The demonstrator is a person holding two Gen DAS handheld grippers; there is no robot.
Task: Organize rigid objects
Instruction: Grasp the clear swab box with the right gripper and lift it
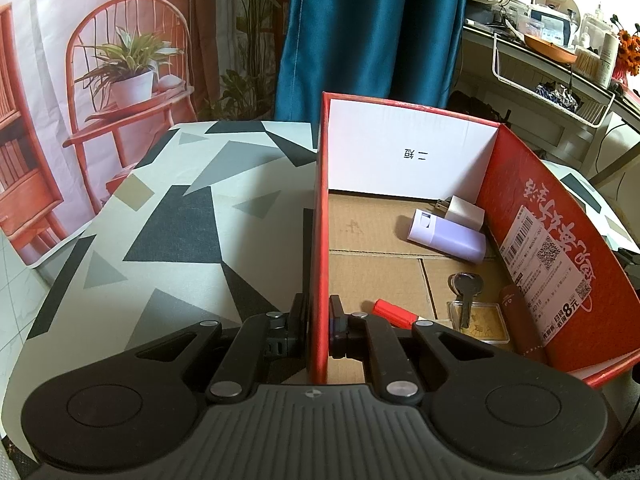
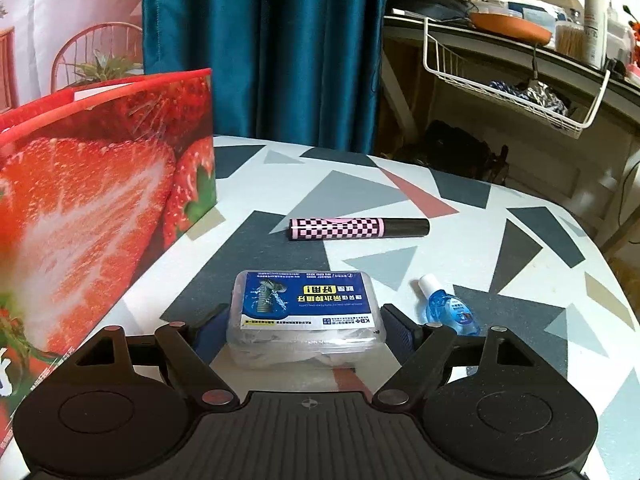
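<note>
Patterned worktop (image 2: 500,208) carrying a red box (image 1: 560,240), its near wall clenched by the left gripper (image 1: 319,330). Beside that box, right gripper (image 2: 306,326) spread wide around a clear plastic case (image 2: 306,316), fingers (image 2: 402,330) not yet pressing. Could slip off its smooth lid, or nudge the blue dropper bottle (image 2: 450,310) just beyond.

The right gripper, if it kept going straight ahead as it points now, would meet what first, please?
Probably the clear plastic box with the blue label: it lies between the open right gripper fingers already. Beyond it lies the checkered tube.
</note>
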